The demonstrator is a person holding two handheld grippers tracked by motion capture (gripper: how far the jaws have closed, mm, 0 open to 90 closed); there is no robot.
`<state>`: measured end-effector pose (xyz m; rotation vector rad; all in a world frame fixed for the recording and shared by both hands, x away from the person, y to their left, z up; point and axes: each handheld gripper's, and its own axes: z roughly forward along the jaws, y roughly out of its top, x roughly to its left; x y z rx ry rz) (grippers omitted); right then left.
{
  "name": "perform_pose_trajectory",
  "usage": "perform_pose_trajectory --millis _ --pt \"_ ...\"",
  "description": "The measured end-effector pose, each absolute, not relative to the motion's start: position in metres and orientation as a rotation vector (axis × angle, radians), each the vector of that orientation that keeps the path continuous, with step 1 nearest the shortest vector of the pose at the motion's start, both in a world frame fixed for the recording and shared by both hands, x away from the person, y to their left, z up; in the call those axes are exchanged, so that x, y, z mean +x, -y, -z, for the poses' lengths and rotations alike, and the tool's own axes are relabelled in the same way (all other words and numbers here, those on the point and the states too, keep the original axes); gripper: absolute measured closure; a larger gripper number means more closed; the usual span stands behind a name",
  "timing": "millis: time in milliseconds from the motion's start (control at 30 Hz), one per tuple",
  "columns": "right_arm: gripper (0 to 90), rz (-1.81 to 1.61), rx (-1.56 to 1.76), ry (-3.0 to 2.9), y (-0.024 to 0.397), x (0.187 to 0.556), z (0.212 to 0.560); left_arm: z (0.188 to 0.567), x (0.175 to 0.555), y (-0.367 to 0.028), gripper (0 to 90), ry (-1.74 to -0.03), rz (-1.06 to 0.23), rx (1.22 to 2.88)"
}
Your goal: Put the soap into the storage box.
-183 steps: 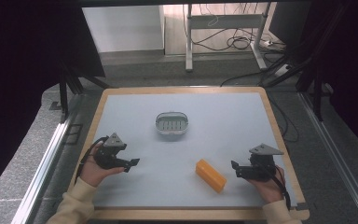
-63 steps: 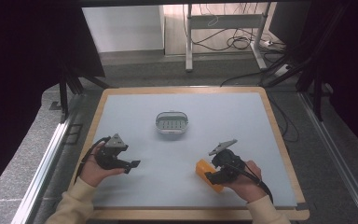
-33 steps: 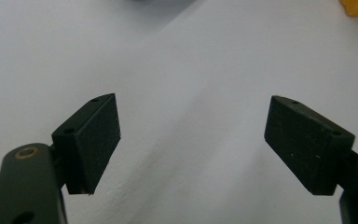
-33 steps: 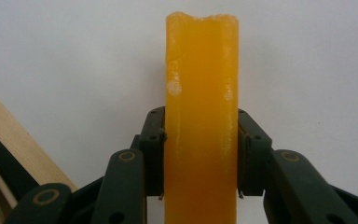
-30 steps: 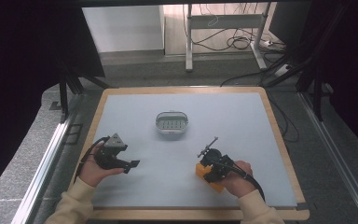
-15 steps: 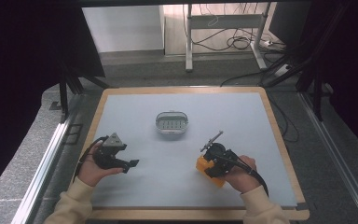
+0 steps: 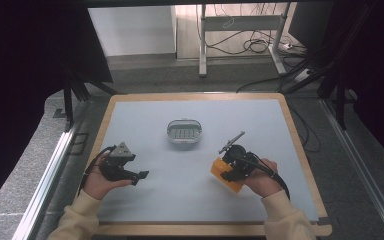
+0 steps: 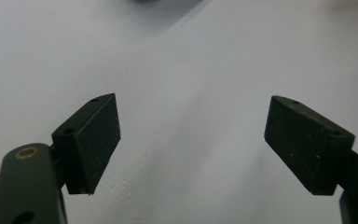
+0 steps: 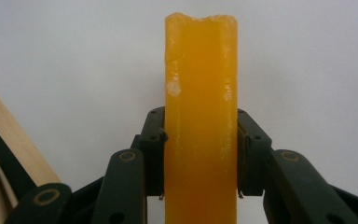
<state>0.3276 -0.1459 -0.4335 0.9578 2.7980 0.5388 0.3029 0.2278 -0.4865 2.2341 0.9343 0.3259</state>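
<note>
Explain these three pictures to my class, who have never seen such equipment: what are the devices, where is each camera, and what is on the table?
A person sits at a pale grey wooden-edged table and holds a tool with two black jaws in each hand. One camera looks down from above; one rides on each tool, looking along its jaws. The left hand-held gripper is open, with nothing between its jaws. The right hand-held gripper is shut on an orange rectangular soap-like bar. A small oval grey dish with holes sits mid-table.
</note>
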Motion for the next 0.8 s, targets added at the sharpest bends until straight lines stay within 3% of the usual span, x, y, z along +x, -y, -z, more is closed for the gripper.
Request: perform_pose_trajectory --millis 800 --pt "61.7 -0.583 0.787 -2.842 0.129 0.348 0.420 0.486 0.303 -0.229 18.2 -0.938 -0.327 2.229"
